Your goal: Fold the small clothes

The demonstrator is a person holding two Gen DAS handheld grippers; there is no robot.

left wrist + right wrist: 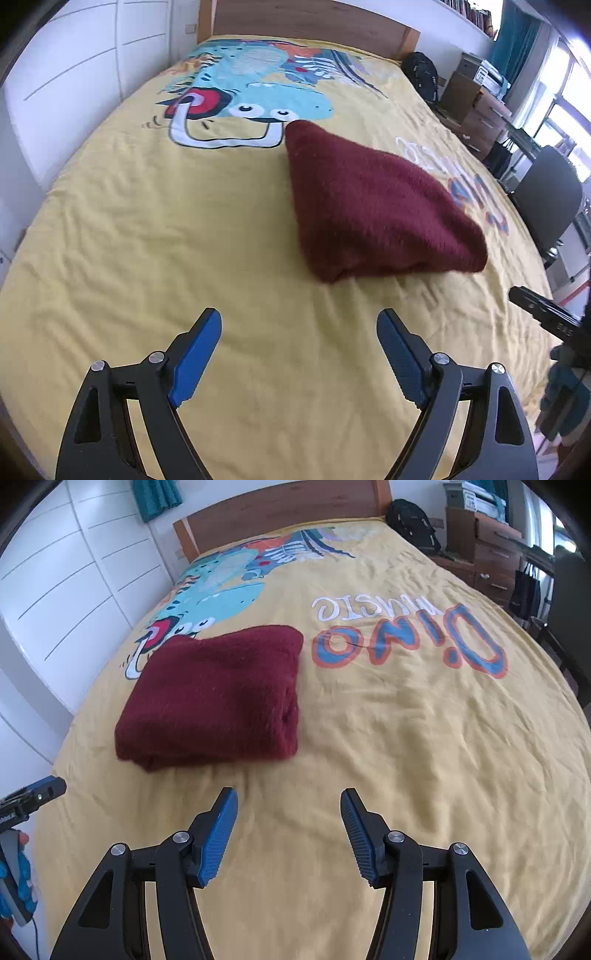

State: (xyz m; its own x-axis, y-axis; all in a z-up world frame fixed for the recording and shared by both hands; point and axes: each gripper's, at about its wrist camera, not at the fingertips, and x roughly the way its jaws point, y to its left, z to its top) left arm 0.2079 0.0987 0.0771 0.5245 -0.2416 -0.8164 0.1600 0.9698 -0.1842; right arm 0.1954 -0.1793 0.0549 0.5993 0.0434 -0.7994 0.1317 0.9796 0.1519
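Note:
A dark red fuzzy garment (pixel 373 206) (pixel 218 698) lies folded into a thick rectangle on the yellow dinosaur bedspread (pixel 184 229) (pixel 406 738). My left gripper (pixel 299 321) hovers open over bare bedspread, short of the garment's near edge and apart from it. My right gripper (pixel 289 799) is also open with nothing between its blue pads (pixel 218 842), near the garment's front right corner but not touching it. The other gripper's black tip shows at the right edge of the left wrist view (pixel 543 314) and at the left edge of the right wrist view (pixel 33 797).
A wooden headboard (pixel 280 509) closes the far end of the bed. White wardrobe doors (pixel 66 74) run along the left. A black backpack (pixel 413 520), wooden drawers (pixel 491 546) and a dark chair (pixel 546 199) stand to the right.

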